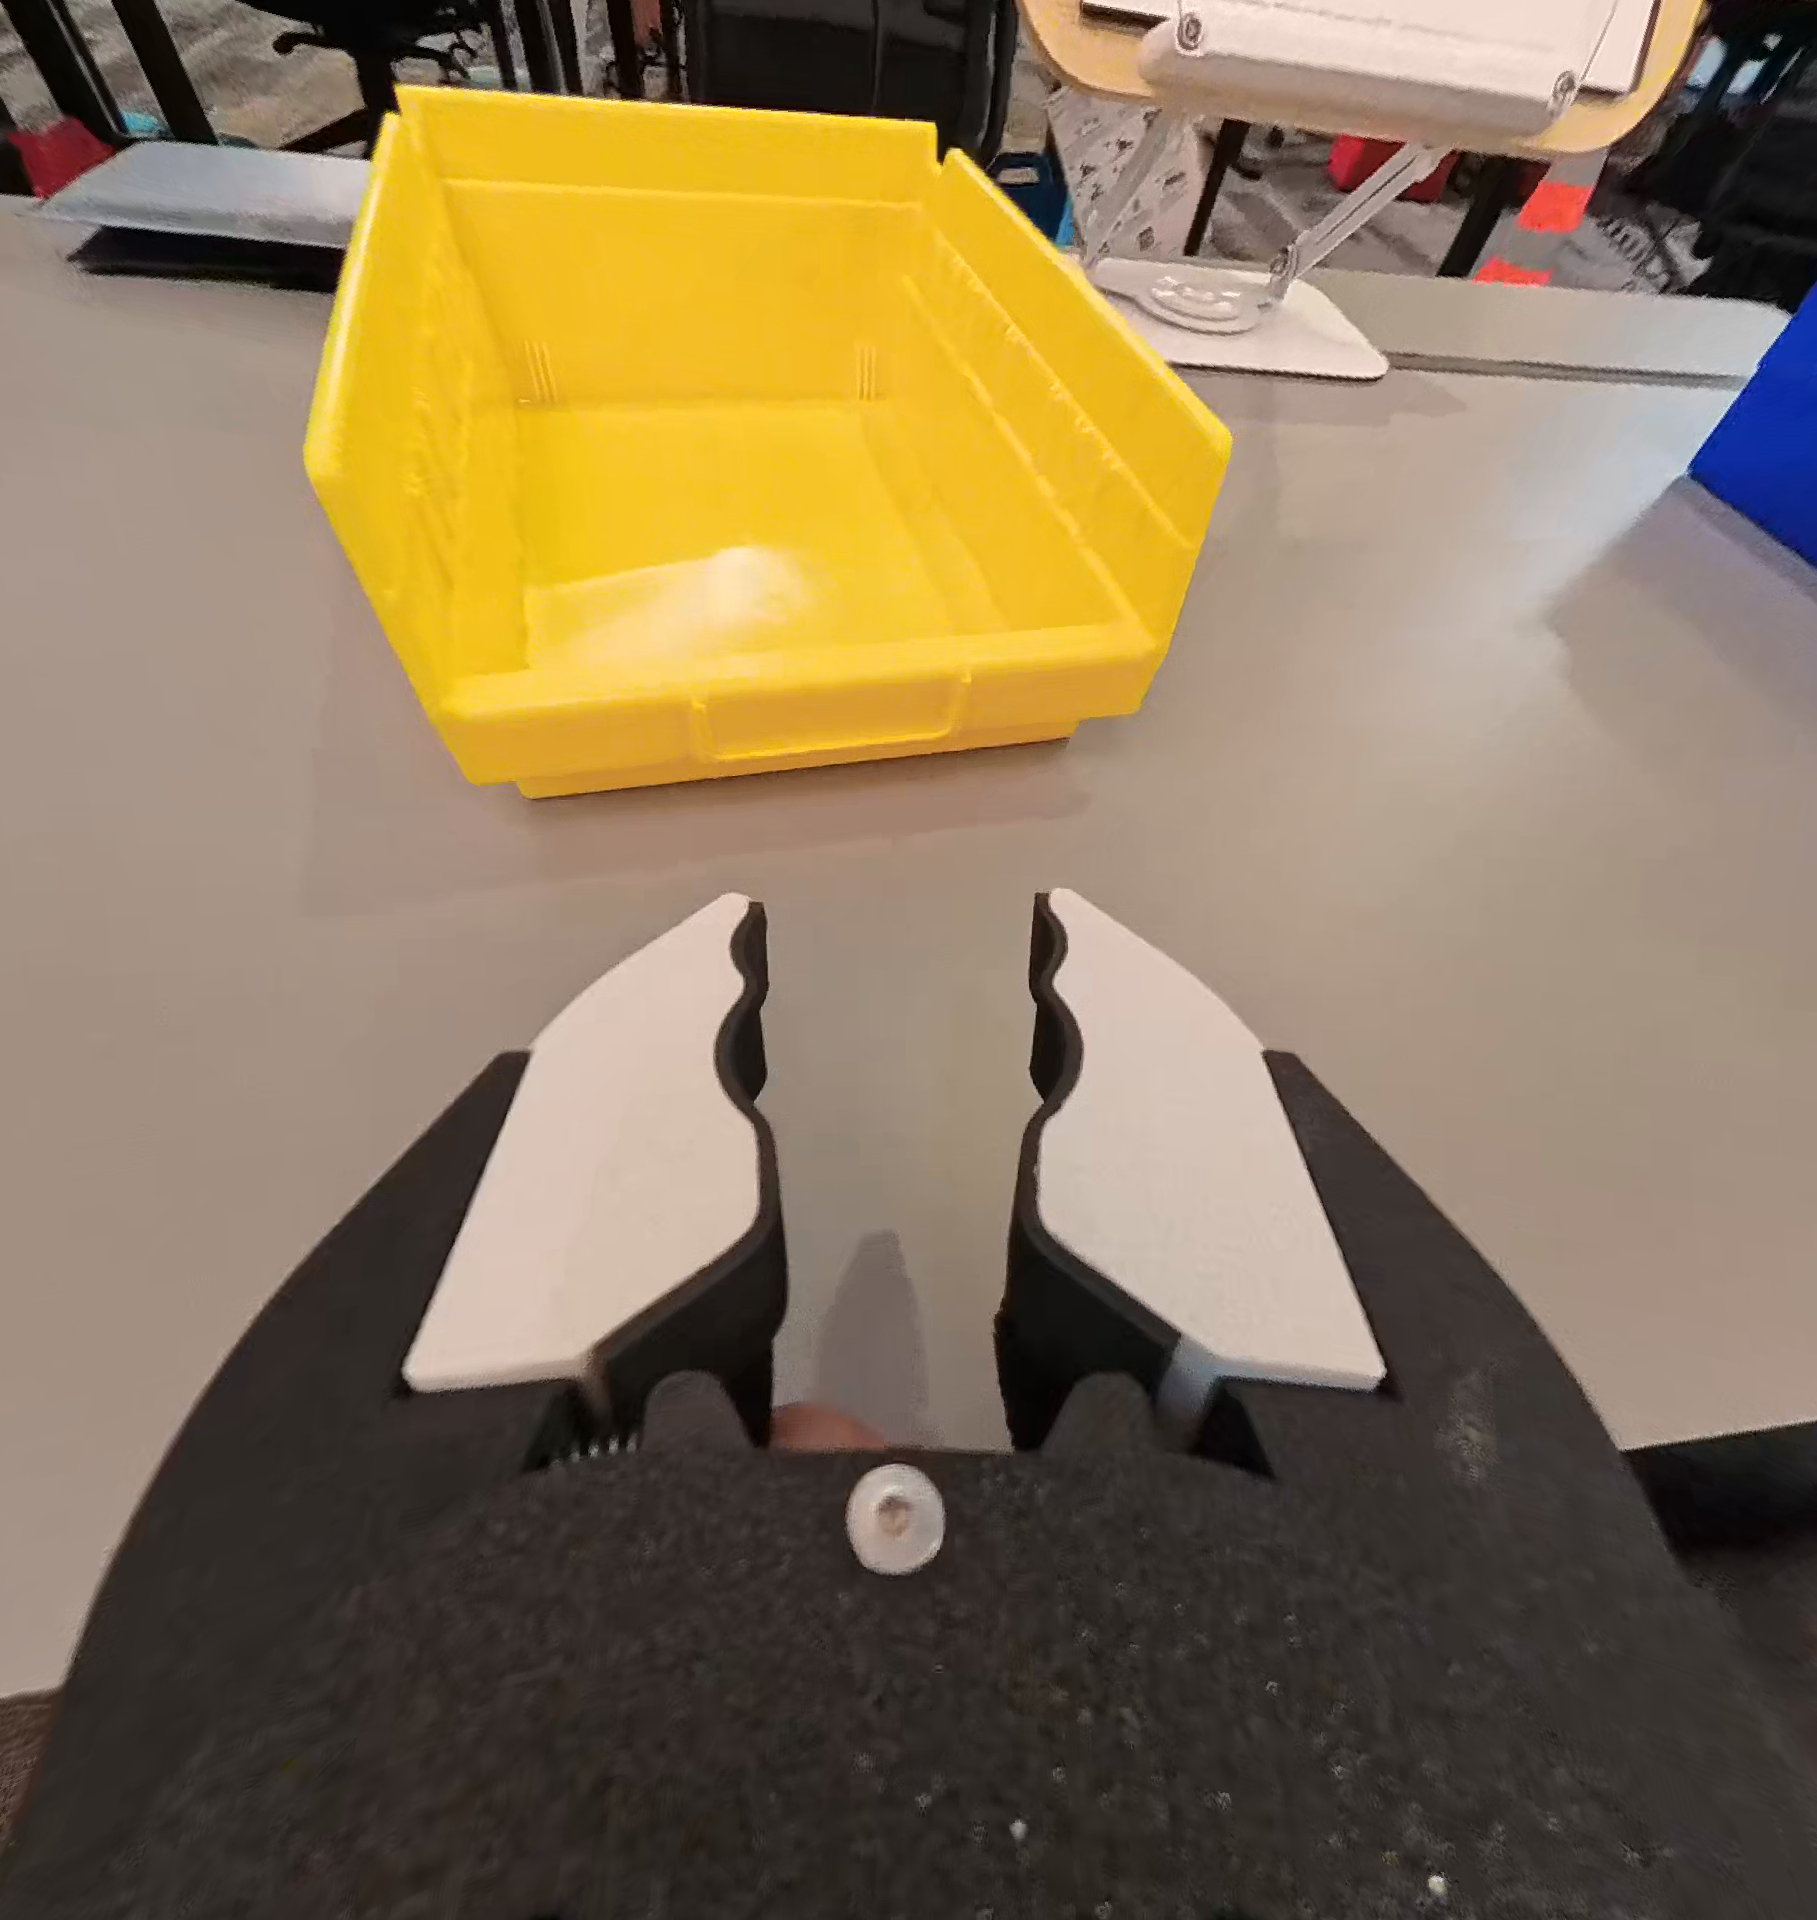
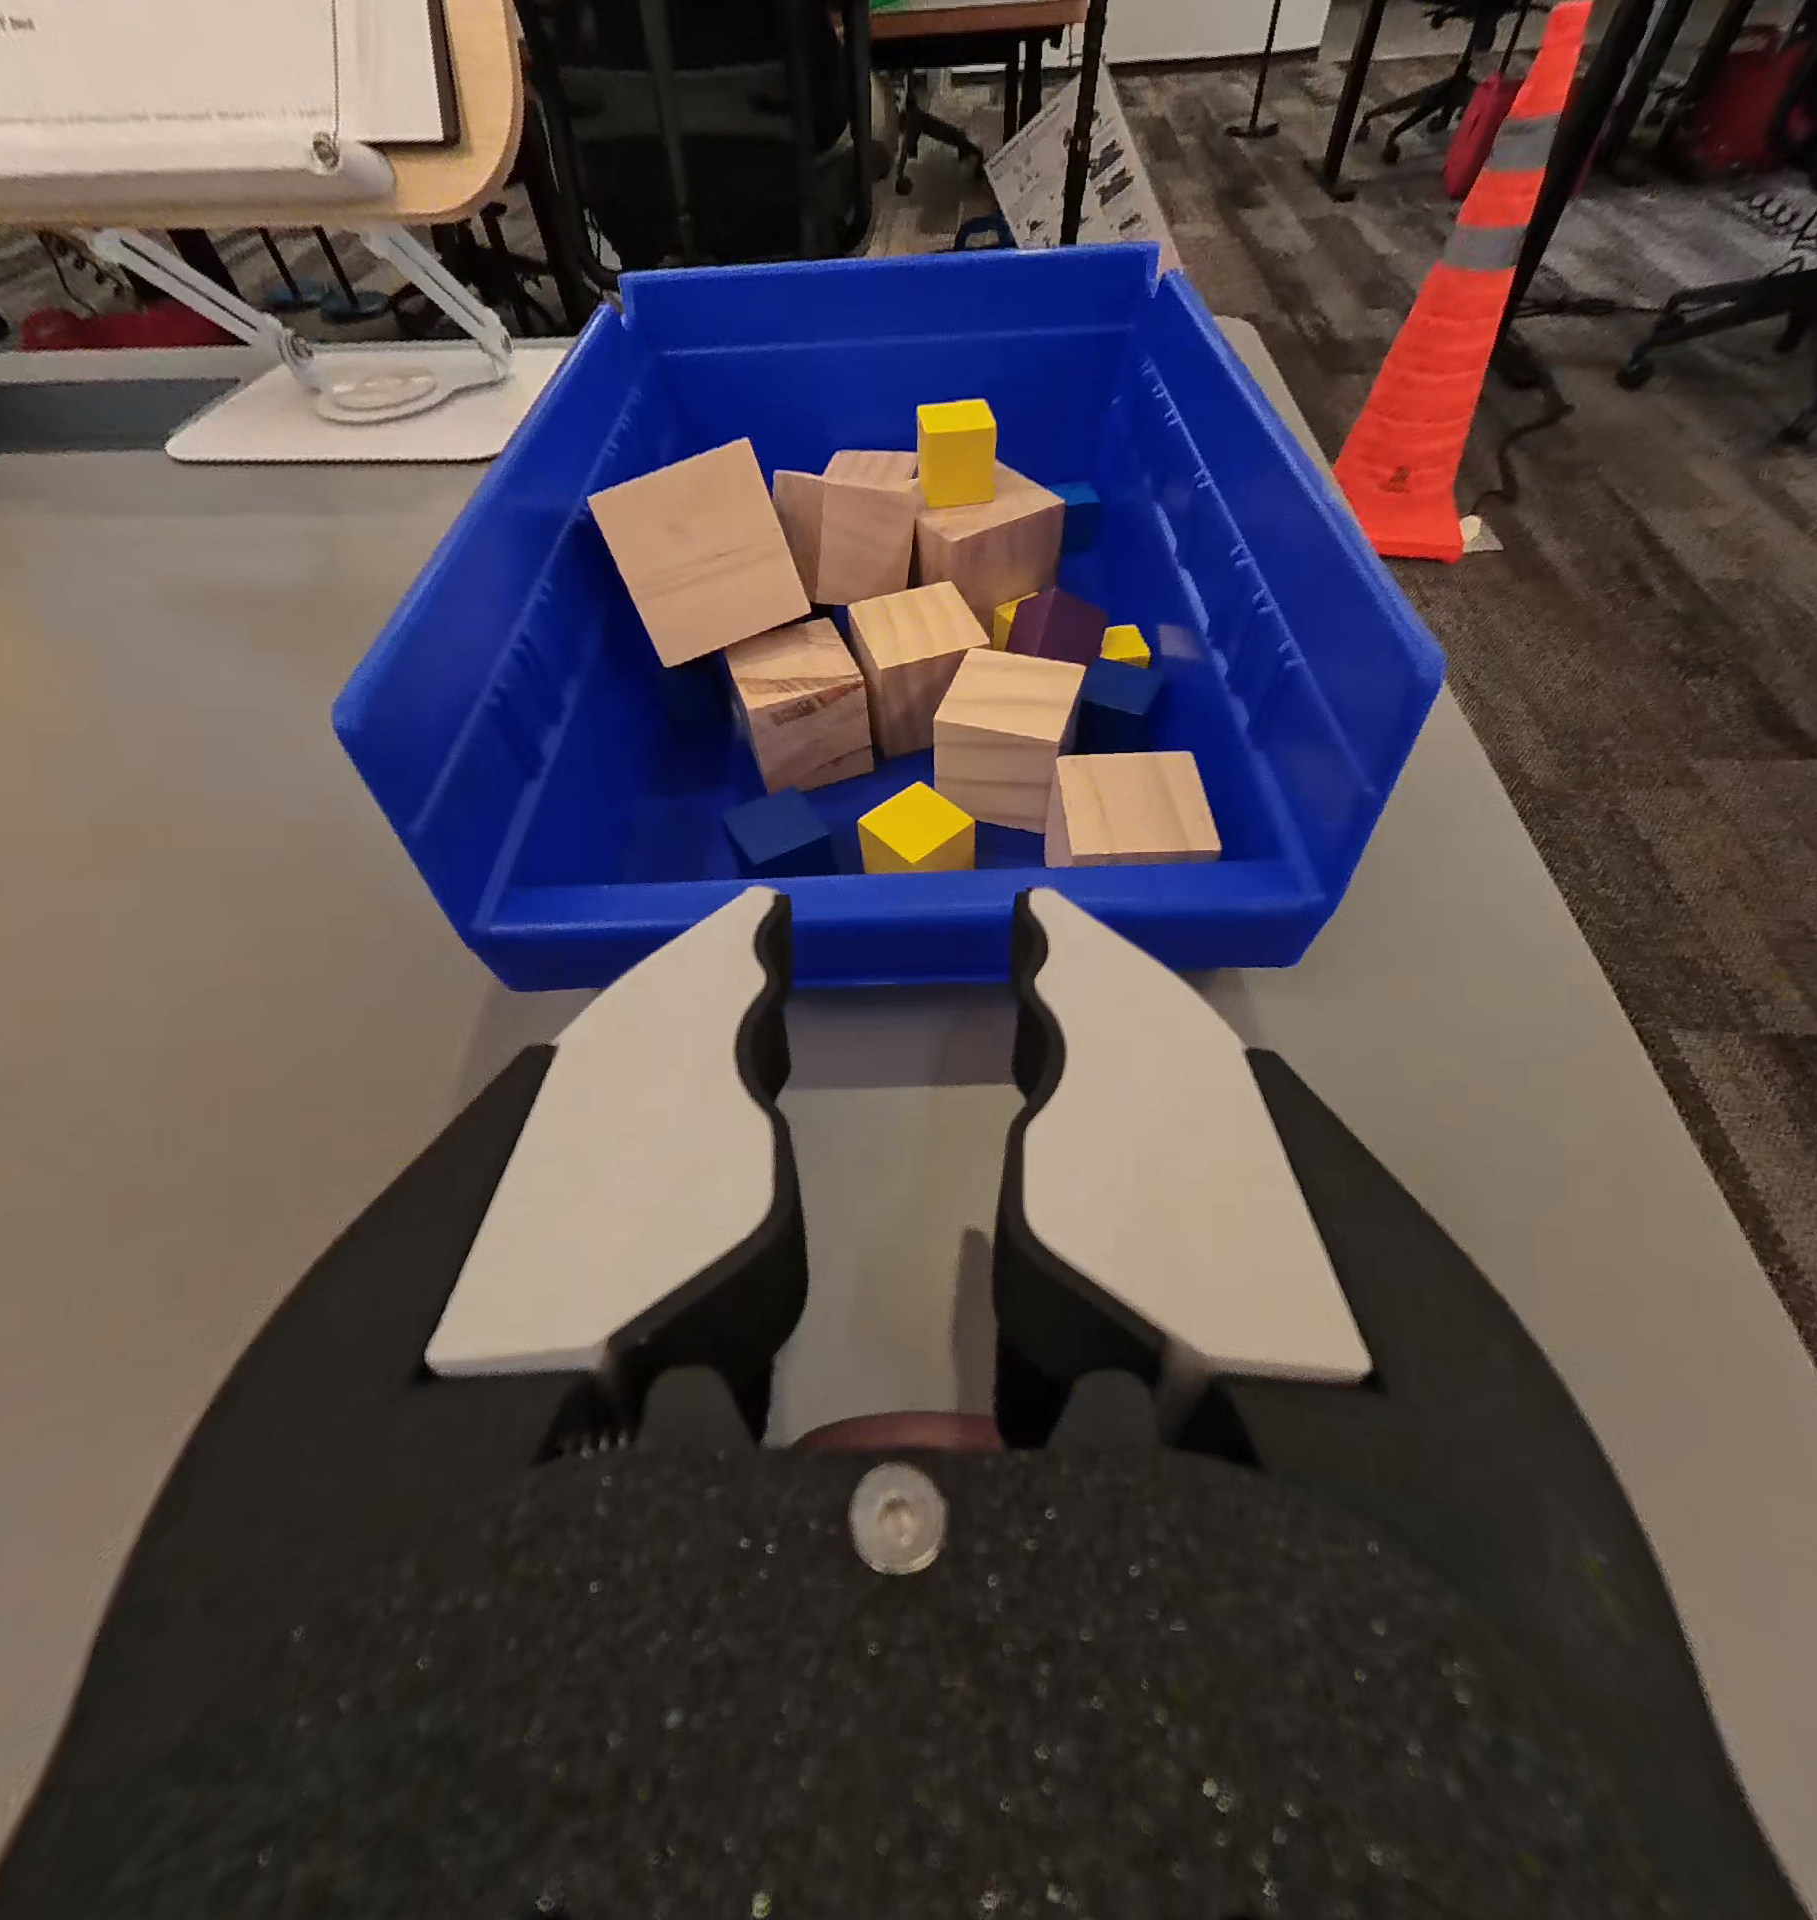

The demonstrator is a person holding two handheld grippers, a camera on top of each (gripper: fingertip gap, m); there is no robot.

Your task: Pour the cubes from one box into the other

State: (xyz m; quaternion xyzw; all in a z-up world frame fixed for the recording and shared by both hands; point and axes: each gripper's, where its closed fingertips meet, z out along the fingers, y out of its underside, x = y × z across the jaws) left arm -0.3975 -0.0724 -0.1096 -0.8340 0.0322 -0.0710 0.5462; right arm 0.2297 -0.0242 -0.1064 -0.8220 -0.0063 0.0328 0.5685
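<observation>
A yellow box stands empty on the grey table, ahead of my left gripper, which is open and holds nothing, well short of the box's front lip. A blue box stands ahead of my right gripper, which is open and empty, its fingertips just short of the box's front rim. The blue box holds several cubes: plain wooden cubes, small yellow cubes, blue ones and a purple cube. A corner of the blue box shows at the right edge of the left wrist view.
A white stand base with a tilted board sits at the table's far edge, also in the right wrist view. An orange traffic cone stands on the carpet to the right of the table. Chairs and desk legs fill the background.
</observation>
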